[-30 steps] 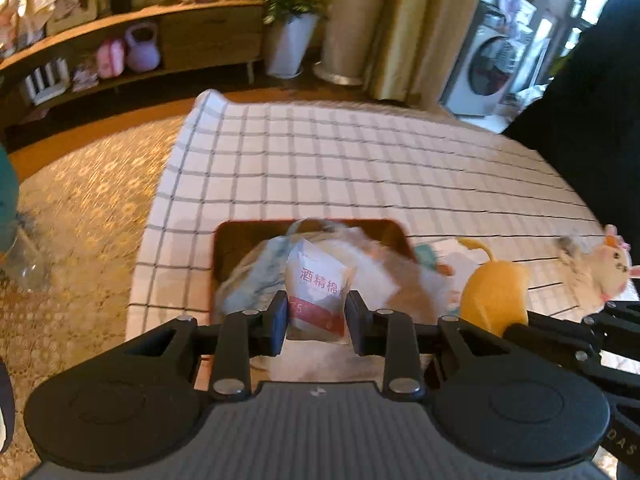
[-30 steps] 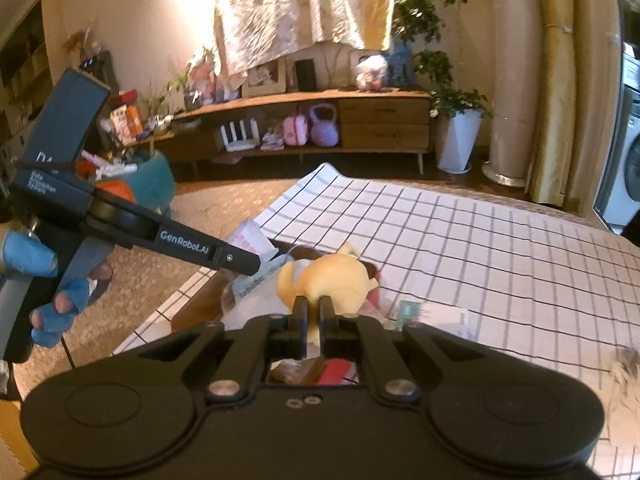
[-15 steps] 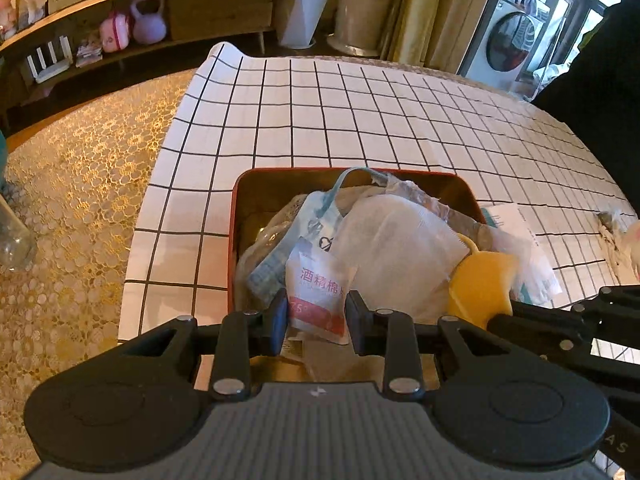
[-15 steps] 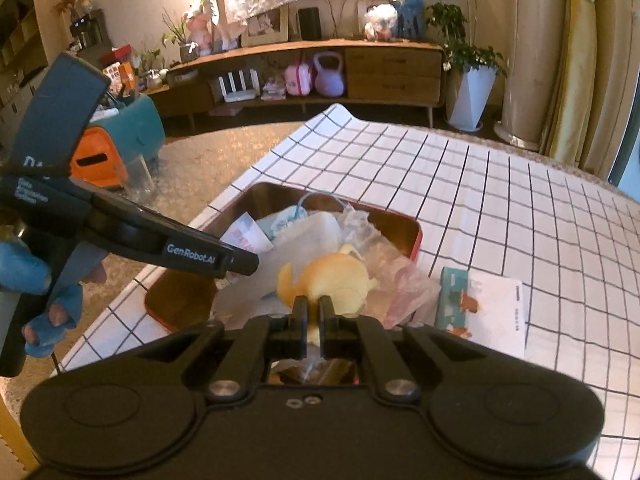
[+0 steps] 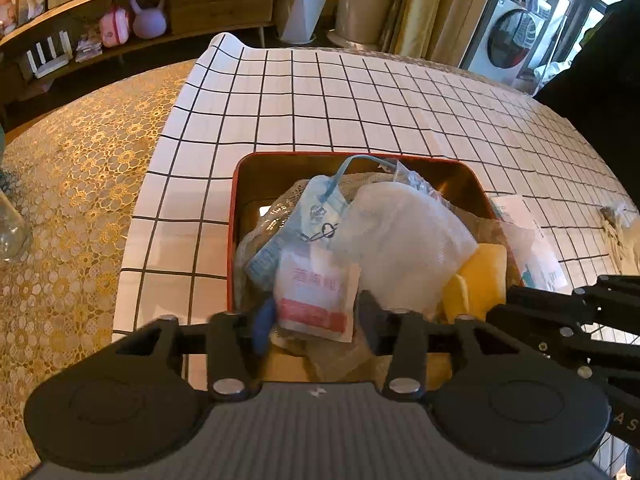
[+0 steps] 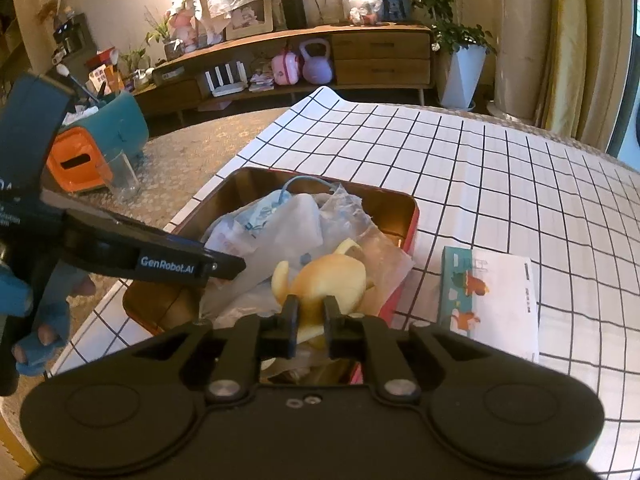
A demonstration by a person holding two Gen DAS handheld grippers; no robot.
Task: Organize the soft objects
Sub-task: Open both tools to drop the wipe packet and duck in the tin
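A red-rimmed tin tray (image 5: 232, 240) on the checked tablecloth holds a pile of soft things: a white mesh pouch (image 5: 404, 240), a blue face mask (image 5: 308, 216) and clear bags. My left gripper (image 5: 315, 316) hangs low over the tray's near end with its jaws opening. A white and red wipe packet (image 5: 316, 296) lies between the pads, with a gap on each side. My right gripper (image 6: 311, 316) is over the tray (image 6: 412, 216), its jaws opening a little. A yellow plush toy (image 6: 328, 276) rests on the pile, with one part between the pads.
A white and teal tissue pack (image 6: 488, 304) lies on the cloth right of the tray. A small plush toy (image 5: 620, 232) sits at the cloth's right edge. A glass (image 6: 120, 176) and an orange and teal box (image 6: 92, 148) stand left. A blue-gloved hand (image 6: 36, 320) holds the left gripper.
Both grippers have come down over the tray. The left jaws have spread away from the packet. The right jaws have parted slightly around the yellow toy, which now sits on the pile.
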